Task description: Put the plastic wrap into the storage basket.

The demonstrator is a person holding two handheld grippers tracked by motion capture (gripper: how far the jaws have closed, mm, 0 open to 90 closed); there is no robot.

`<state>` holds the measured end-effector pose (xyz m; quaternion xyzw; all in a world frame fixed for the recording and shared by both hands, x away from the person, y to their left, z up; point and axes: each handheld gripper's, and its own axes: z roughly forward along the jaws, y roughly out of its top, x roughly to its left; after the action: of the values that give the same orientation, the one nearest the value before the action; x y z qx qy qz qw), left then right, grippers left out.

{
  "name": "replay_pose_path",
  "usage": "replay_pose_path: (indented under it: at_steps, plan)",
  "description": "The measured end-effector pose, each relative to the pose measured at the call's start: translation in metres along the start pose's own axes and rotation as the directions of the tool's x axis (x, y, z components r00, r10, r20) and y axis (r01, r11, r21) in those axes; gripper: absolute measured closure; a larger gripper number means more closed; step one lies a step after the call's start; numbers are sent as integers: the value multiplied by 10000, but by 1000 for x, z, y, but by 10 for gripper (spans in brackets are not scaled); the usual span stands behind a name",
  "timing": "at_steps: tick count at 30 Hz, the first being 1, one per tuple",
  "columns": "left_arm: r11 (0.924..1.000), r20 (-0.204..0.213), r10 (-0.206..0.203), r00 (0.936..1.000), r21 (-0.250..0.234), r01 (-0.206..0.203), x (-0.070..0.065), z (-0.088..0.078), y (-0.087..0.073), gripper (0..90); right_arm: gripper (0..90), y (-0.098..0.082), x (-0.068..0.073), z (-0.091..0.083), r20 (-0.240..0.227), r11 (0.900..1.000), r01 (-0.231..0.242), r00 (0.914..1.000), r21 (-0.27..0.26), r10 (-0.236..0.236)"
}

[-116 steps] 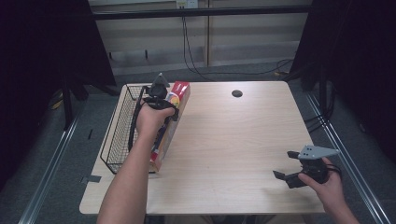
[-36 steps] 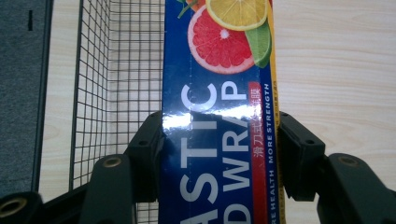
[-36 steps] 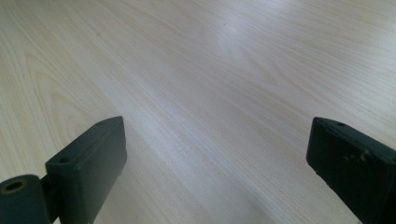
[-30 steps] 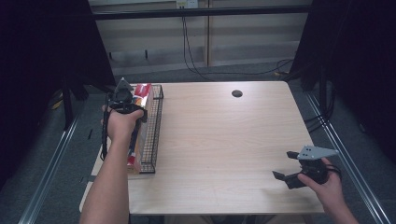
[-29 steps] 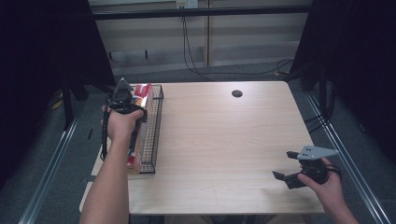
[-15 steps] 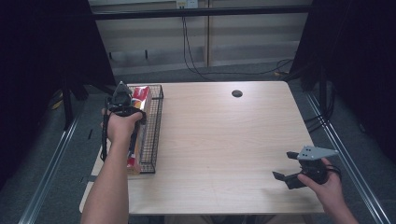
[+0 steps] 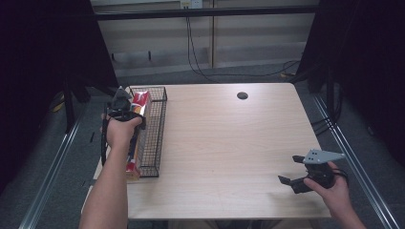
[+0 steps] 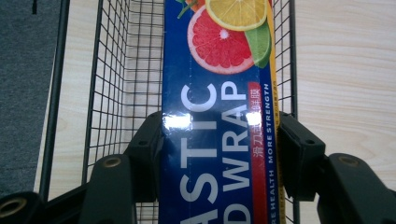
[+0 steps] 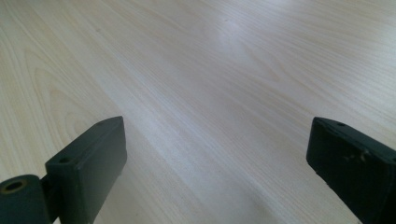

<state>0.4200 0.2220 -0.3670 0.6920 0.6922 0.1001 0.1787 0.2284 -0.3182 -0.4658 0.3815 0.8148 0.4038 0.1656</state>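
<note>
High view: the left gripper [image 7: 120, 102] sits at the far left of the table [image 7: 229, 143], over the far end of a black wire basket [image 7: 160, 138] that stands along the table's left edge, and it is clamped on a long box of plastic wrap [image 7: 139, 106]. In the left gripper view the 2 black jaws press flat against the box's 2 narrow sides, the blue printed face with citrus slices [image 8: 219, 112] running straight away from the camera between the basket's wire walls [image 8: 116, 93]. The relation that matters here is the box's long axis: it runs near to far, in line with the basket's own long side, so the box looks ready to go down lengthwise between the walls without turning. From the high view I cannot tell whether its near end already rests on the basket floor or hangs just above it. The box appears to sit toward the basket's left side, with bare mesh between it and the right wall. The left hand [image 7: 119, 133] is the only 1 near the work. The right gripper [image 7: 298, 179] rests at the near right corner of the table, well apart from the basket, and in the right gripper view its jaws stand wide with nothing but bare wood [image 9: 210, 93] between them. My judgement is that lowering and letting go falls to the left hand alone.
</note>
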Motion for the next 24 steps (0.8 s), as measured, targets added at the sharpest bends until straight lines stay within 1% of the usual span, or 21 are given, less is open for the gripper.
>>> replay_pose_path:
  at_steps: [2,4,5,6,7,8,9,11,12,16,17,18,19,21,22,23,24]
  plan:
    - [10000,-23,-24,10000,33,24,2,2,0,430,48,0,0,0,30,10000,-10,10000,9,10]
    - [9999,-21,59,10000,81,-59,3,3,0,430,48,0,0,0,19,10000,11,10000,19,-11]
    - [9999,-25,7,10000,104,-7,3,4,0,430,48,0,0,1,39,10000,9,10000,13,-9]
    - [9999,-50,89,9999,93,-89,4,5,0,430,48,0,0,1,37,10000,-5,10000,19,5]
    - [9999,-12,35,10000,112,-35,4,6,-1,430,48,0,0,1,70,10000,1,10000,44,-1]
    - [9998,6,97,10000,148,-97,5,7,0,430,48,0,0,1,75,10000,39,10000,41,-39]
    - [9999,-42,63,10000,144,-62,5,7,0,430,48,0,0,2,72,10000,47,10000,47,-47]
    - [9999,45,-93,9999,138,92,4,9,0,429,48,0,0,2,81,10000,26,10000,61,-26]
    - [9999,23,-11,10000,142,11,4,9,0,430,48,0,0,2,66,10000,67,10000,48,-68]
    - [9999,14,41,10000,157,-42,5,10,1,429,48,0,0,3,76,10000,67,9999,61,-67]
    - [9998,-26,46,10000,179,-45,5,11,1,429,48,0,0,3,79,10000,61,10000,62,-61]
    - [9998,47,-85,10000,162,85,4,12,1,429,48,0,0,3,78,10000,56,10000,64,-56]
    - [9999,-21,-25,10000,153,25,5,12,1,429,48,0,0,3,76,10000,61,10000,56,-61]
    - [9998,-3,-82,10000,177,82,5,13,2,429,48,0,0,2,70,10000,69,10000,58,-70]
    - [9998,-7,41,10000,196,-41,6,13,2,429,48,0,0,2,75,10000,75,9999,60,-76]
    - [9997,23,-106,9999,206,105,6,14,2,429,48,0,0,3,75,10000,67,9999,56,-68]
    - [9998,-13,-32,10000,201,32,7,15,2,429,48,0,0,3,78,10000,57,10000,54,-58]
